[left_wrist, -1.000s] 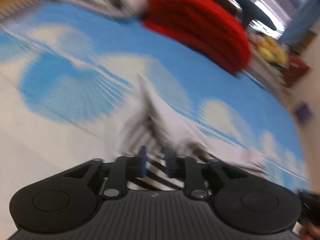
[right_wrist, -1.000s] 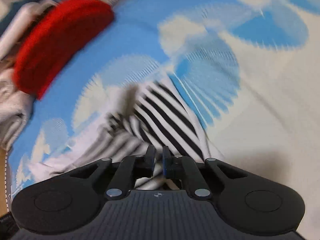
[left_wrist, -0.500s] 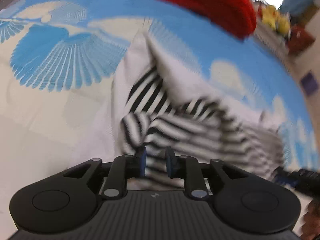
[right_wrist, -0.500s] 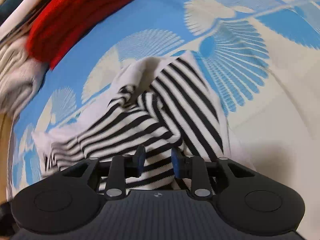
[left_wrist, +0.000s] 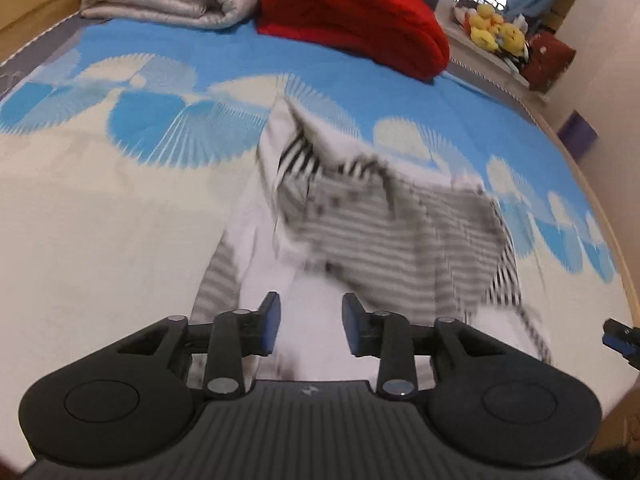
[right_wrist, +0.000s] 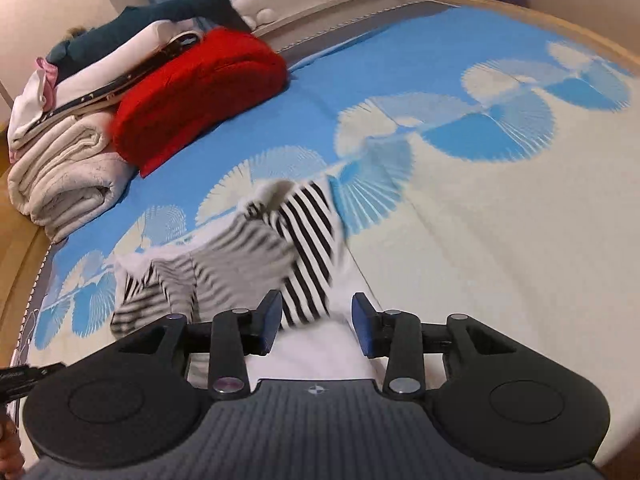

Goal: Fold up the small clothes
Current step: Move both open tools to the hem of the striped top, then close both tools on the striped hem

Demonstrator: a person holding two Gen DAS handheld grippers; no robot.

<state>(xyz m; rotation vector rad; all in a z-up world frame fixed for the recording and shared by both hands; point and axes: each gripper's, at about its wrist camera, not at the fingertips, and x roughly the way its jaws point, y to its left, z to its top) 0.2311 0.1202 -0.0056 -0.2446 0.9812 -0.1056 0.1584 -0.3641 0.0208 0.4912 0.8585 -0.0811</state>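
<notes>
Both tongs have just let go: the left gripper (left_wrist: 309,326) and right gripper (right_wrist: 316,326), pinched on cloth a moment ago, now stand spread and empty. The black-and-white striped small garment (left_wrist: 384,224) lies crumpled at centre frame on the blue-and-cream patterned bedspread (left_wrist: 100,200), blurred, seemingly settling. Judged so, one fold is laid; smoothing comes next.

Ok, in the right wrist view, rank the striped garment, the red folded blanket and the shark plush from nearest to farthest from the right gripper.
1. Striped garment: just ahead of the open right gripper, slightly left, lying on the bedspread.
2. Red folded blanket: farther back, upper left.
3. Shark plush: farthest, on top of the pile behind the red blanket.
</notes>
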